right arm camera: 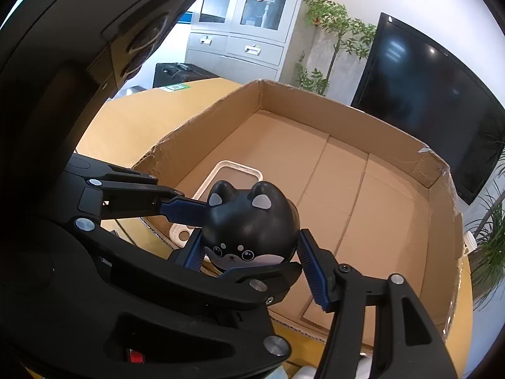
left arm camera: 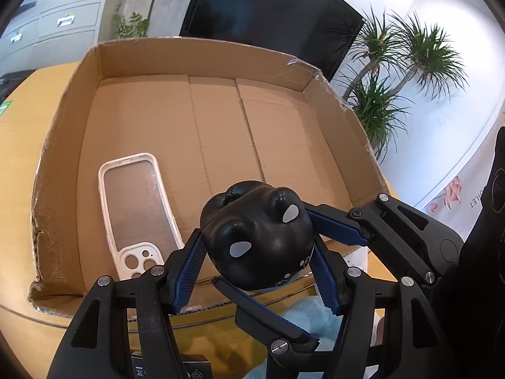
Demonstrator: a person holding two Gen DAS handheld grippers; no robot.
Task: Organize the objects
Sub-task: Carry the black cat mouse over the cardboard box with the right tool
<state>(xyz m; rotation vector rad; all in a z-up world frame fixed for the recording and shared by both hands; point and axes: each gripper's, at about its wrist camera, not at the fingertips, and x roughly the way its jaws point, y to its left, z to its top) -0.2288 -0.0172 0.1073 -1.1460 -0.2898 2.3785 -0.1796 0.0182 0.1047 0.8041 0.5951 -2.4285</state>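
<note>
Both grippers, left point(left arm camera: 255, 271) and right point(right arm camera: 252, 252), are clamping the black dog toy point(right arm camera: 249, 218) above the box point(right arm camera: 347, 117), beside a phone case point(left arm camera: 135, 208).

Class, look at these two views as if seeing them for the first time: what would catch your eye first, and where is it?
A glossy black cat-faced toy sits centre stage, clamped between the left claw and the right claw together, just above the near edge of a big open cardboard box. Inside the box, near its left wall, lies a white phone case, flat on the bottom.
</note>
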